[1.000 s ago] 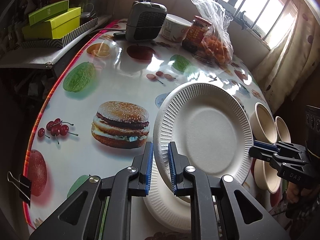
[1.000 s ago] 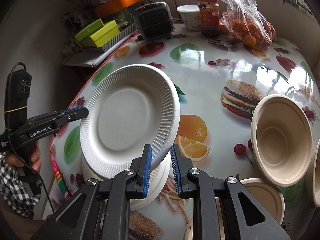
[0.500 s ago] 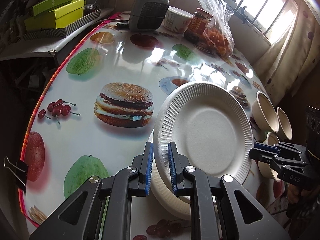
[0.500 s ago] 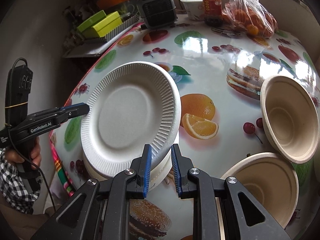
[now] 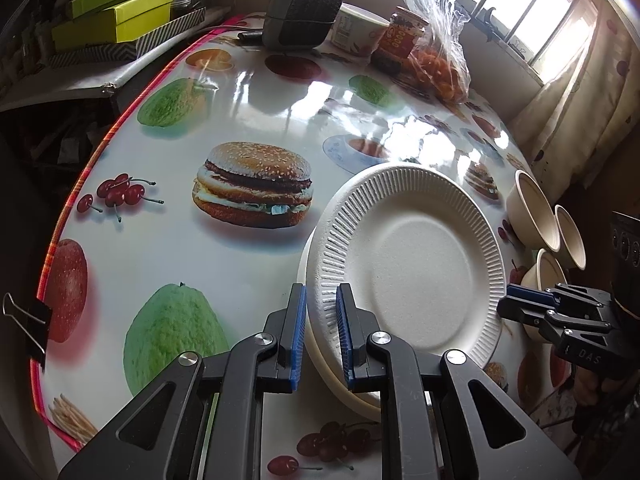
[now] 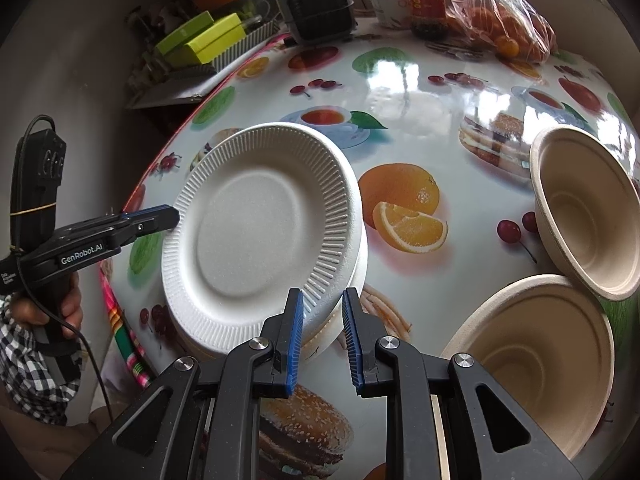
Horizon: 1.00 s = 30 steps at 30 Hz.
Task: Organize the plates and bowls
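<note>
A white ribbed paper plate (image 5: 412, 264) (image 6: 260, 236) rests on top of a stack of white plates (image 5: 344, 376) (image 6: 344, 320) on the table. My left gripper (image 5: 322, 336) straddles the plate's near rim with its jaws slightly apart. My right gripper (image 6: 322, 334) is open at the opposite rim; it shows from the side in the left wrist view (image 5: 516, 304). Beige paper bowls (image 6: 584, 212) (image 6: 532, 364) (image 5: 534, 210) stand to the right of the plates.
The table (image 5: 248, 92) has a glossy food-print cloth. At its far end stand a small grey heater (image 5: 302, 10), a white cup (image 5: 356, 30), a red jar (image 5: 400, 38) and a bag of oranges (image 5: 438, 64). Green boxes (image 5: 116, 20) sit on a side shelf. A binder clip (image 5: 34, 330) grips the table's left edge.
The top plate was held tilted up by both grippers and has come down onto the stack. Both grippers' jaws have widened, the right one more.
</note>
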Tool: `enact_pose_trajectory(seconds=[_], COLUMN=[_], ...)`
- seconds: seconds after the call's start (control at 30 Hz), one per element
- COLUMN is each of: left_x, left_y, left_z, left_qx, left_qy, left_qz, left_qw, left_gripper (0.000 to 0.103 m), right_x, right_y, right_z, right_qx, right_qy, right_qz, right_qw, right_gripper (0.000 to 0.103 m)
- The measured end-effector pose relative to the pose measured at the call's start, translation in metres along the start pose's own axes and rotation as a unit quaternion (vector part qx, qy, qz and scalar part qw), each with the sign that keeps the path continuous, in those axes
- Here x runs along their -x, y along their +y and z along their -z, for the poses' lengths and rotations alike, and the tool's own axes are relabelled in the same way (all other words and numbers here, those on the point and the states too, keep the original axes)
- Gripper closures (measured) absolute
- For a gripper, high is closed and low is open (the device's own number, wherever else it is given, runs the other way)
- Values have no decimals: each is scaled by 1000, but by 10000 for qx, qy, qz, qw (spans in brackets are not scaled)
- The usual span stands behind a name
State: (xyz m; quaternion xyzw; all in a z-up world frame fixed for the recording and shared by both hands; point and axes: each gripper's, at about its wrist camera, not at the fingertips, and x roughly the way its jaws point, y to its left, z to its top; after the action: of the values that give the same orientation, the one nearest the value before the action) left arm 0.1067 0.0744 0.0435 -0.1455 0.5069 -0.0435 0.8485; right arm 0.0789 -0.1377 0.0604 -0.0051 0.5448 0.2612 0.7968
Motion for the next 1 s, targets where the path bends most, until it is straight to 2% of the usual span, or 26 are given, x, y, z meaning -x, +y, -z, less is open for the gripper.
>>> enact_pose_trajectory(seconds=[1.0], left_x=[-7], left_y=[2], left_z=[8], left_qx=[67], left_qy=[100], left_qz=[-7], left_qw=[9999], left_gripper=[87], right_x=[-7], right_y=[0], right_z=[5], right_qx=[-18], right_qy=[77], right_qz=[30], right_qw=[10000], right_gripper=[83])
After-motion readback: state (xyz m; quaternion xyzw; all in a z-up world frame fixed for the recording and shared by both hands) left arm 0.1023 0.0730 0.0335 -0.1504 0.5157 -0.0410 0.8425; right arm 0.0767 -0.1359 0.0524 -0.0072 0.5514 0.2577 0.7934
